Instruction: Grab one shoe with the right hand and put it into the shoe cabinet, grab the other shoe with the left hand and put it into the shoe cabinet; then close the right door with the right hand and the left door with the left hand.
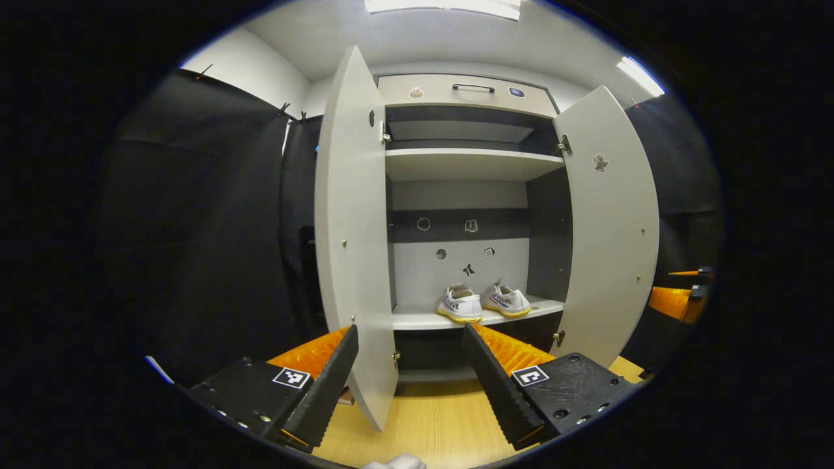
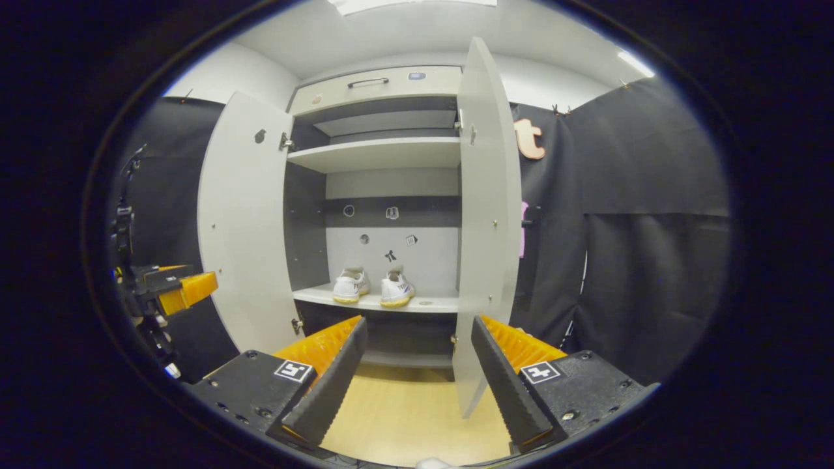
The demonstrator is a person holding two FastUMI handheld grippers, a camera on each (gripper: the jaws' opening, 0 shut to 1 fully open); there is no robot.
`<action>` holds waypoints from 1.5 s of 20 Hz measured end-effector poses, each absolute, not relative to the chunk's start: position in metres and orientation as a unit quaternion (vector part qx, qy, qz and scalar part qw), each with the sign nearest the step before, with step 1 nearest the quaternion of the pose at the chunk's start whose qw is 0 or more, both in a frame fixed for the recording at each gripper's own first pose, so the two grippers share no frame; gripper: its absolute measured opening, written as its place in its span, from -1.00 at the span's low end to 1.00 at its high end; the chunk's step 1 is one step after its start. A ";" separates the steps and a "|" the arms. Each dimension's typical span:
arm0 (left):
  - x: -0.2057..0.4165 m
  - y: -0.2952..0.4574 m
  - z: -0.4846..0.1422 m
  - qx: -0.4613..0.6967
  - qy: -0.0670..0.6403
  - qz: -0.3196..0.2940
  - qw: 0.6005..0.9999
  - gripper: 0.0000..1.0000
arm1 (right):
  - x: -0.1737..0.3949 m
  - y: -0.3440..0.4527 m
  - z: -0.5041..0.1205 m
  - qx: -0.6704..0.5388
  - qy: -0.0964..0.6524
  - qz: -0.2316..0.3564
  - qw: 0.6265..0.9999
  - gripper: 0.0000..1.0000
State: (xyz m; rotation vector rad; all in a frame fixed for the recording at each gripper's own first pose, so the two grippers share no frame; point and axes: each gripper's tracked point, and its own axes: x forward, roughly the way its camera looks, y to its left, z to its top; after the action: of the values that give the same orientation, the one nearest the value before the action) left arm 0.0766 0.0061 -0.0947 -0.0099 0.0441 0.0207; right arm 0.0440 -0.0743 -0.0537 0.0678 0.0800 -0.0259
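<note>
Straddling left door edge: left tool apart; right tool apart (empty), astride right door.

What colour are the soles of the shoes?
Yellow, under white uppers; the shoes show best in the left gripper view.

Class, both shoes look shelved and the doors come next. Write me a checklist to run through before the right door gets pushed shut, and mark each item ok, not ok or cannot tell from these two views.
1. Both shoes inside: the left shoe and the right shoe stand on the lower shelf. Ok.
2. Shoes clear of the door's path: they sit back from the shelf's front edge. Ok.
3. Right gripper empty and open. Ok.
4. Right gripper placed to push: the right door stands edge-on just ahead, between its fingers. Ok.
5. Left gripper out of the way: open, at the left door. Ok.
6. Hinges sound: cannot tell.
</note>
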 end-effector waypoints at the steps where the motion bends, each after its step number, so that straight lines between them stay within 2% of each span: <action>1: 0.071 0.009 -0.102 -0.007 0.028 0.015 0.999 0.93 | 0.042 -0.075 -0.057 0.032 0.046 -0.014 0.998 1.00; 7: 0.061 0.002 -0.103 -0.014 0.030 0.009 0.999 0.93 | 0.038 -0.095 -0.050 0.030 0.039 -0.024 0.998 1.00; 13: 0.057 -0.017 -0.104 -0.011 0.030 0.000 1.000 0.93 | 0.047 -0.199 -0.017 0.009 0.001 -0.113 0.994 1.00; 17: 0.055 -0.034 -0.104 -0.020 0.030 0.001 0.999 0.92 | 0.072 -0.271 -0.019 0.035 0.020 -0.168 0.985 1.00; 20: 0.054 -0.041 -0.104 -0.019 0.031 0.011 0.999 0.92 | 0.103 -0.283 -0.028 0.046 0.047 -0.157 0.985 1.00; 22: 0.054 -0.043 -0.103 -0.018 0.030 0.021 0.999 0.93 | 0.118 -0.277 -0.024 0.039 0.038 -0.136 0.989 1.00; 24: 0.054 -0.046 -0.106 -0.024 0.033 0.022 0.999 0.92 | 0.127 -0.268 -0.013 0.020 0.026 -0.118 0.993 1.00; 27: 0.052 -0.048 -0.111 -0.023 0.042 0.025 0.999 0.92 | 0.131 -0.260 -0.002 -0.029 0.016 -0.108 0.994 0.89; 30: 0.051 -0.048 -0.109 -0.020 0.042 0.027 0.999 0.92 | 0.133 -0.239 -0.006 -0.005 0.020 -0.073 0.997 0.87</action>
State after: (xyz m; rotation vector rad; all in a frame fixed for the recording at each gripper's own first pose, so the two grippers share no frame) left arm 0.0506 -0.0482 -0.1091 -0.0407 0.0844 0.0539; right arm 0.1328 -0.2394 -0.0060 -0.0107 0.0408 -0.1467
